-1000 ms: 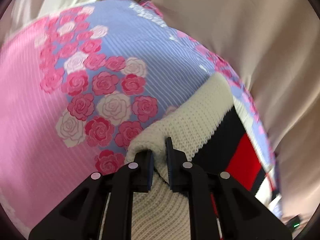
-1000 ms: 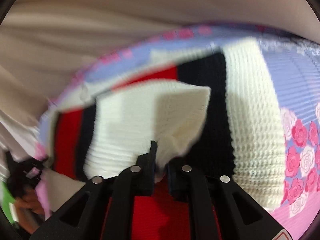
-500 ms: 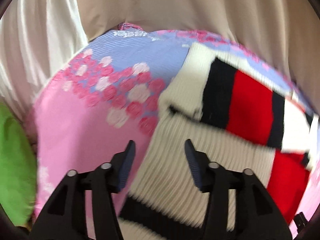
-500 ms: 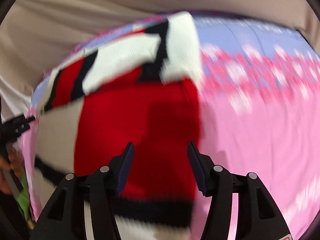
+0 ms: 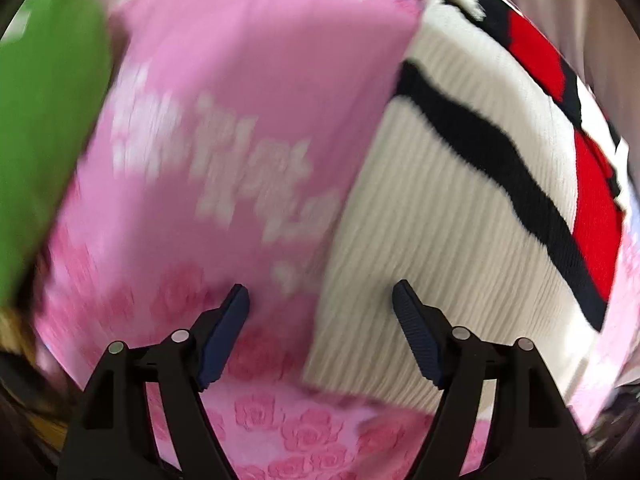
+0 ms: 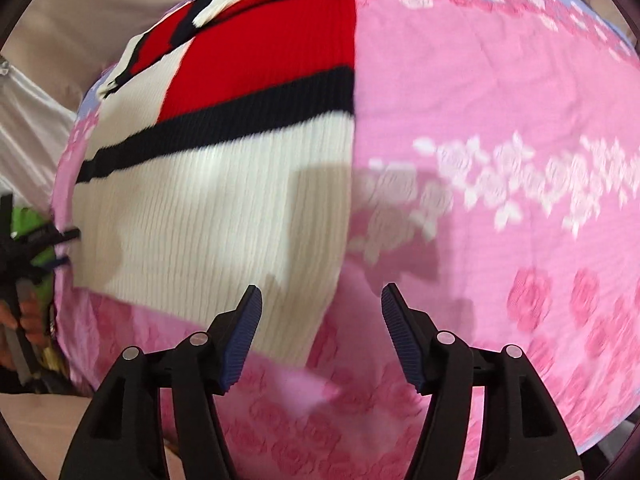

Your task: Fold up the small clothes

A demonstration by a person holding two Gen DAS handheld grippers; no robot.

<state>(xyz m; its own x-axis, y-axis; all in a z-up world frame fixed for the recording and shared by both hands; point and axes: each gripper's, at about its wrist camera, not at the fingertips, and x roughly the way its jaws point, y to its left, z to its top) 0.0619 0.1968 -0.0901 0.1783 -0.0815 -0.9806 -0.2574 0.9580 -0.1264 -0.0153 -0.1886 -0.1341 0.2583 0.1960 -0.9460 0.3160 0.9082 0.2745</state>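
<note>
Green cloth point(image 5: 44, 128) sits far left, off the pink rose-print bedspread point(image 5: 248, 92). The folded striped knit sweater point(image 5: 460, 216) lies flat on it. Left gripper point(image 5: 320, 304) and right gripper point(image 6: 322, 304) are both opening, nothing between the jaws.

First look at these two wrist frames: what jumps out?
The knit sweater in cream, red and black stripes, lying folded on the pink rose-print cover. In the left wrist view it fills the right side, with a blurred green patch at far left. Both the left hand-held gripper and right hand-held gripper hang above it, jaws opening, nothing between them.
</note>
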